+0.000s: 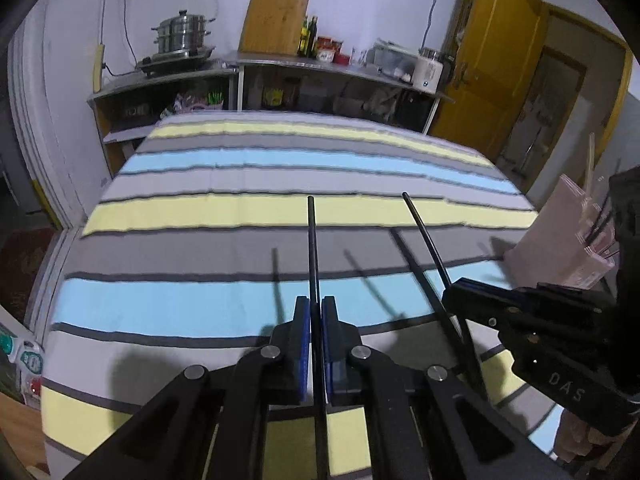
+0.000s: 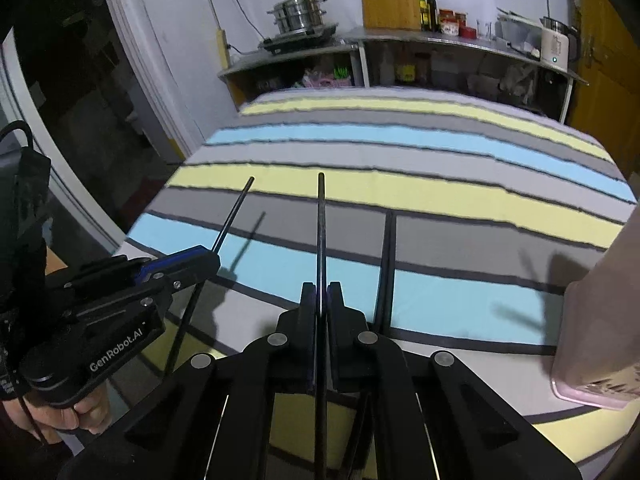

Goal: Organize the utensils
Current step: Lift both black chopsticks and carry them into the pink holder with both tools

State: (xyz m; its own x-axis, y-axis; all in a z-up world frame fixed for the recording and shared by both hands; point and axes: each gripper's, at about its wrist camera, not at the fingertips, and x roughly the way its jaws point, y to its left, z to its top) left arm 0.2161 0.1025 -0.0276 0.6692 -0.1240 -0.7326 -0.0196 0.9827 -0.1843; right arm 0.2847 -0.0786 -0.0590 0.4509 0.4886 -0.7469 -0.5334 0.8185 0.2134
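The striped cloth (image 1: 248, 184) covers the whole surface and serves as the landmark here: bands of yellow, blue, grey and white run across it. Beyond its far edge stands a long metal shelf (image 1: 280, 65) with a steel steamer pot (image 1: 182, 34), a wooden cutting board (image 1: 276, 20) leaning on the wall, bottles and a white kettle (image 1: 430, 70). At the cloth's right edge stands a pink holder (image 2: 600, 340), with thin sticks poking out of its top in the left wrist view.

Above the near half of the cloth, the left gripper (image 1: 316, 312) has its jaws closed tight on a black chopstick (image 1: 313, 248), which points away toward the far edge and is clear of the cloth, its shadow falling on the stripes below. Just beside it, toward the holder, the right gripper (image 2: 320, 296) likewise has its jaws clamped on a second black chopstick (image 2: 321, 224), also lifted off the cloth.
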